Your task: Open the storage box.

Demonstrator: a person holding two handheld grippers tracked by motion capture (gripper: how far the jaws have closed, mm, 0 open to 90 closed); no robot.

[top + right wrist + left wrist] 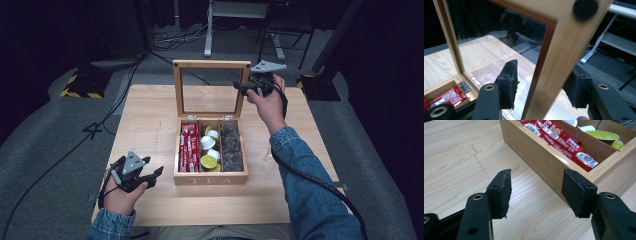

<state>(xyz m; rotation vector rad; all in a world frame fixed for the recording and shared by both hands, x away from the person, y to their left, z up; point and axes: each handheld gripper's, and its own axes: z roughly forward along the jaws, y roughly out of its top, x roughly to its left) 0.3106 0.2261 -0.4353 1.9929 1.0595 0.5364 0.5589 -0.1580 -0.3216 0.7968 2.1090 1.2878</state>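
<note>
Wooden table (150,125) carries a tea box (211,178); its upright lid (245,85) stands between the right gripper (541,82) jaws, not yet clamped. Left gripper (536,192) hangs open beside the box

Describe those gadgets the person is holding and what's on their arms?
Each hand holds a black two-jaw gripper: the left gripper and right gripper both carry a grey three-cornered plate on top. Their jaws end in blocky black pads with rough, worn edges, mounted on arms with brass-ringed screw holes. A black cable trails from the right one. Both sleeves are blue denim.
</note>
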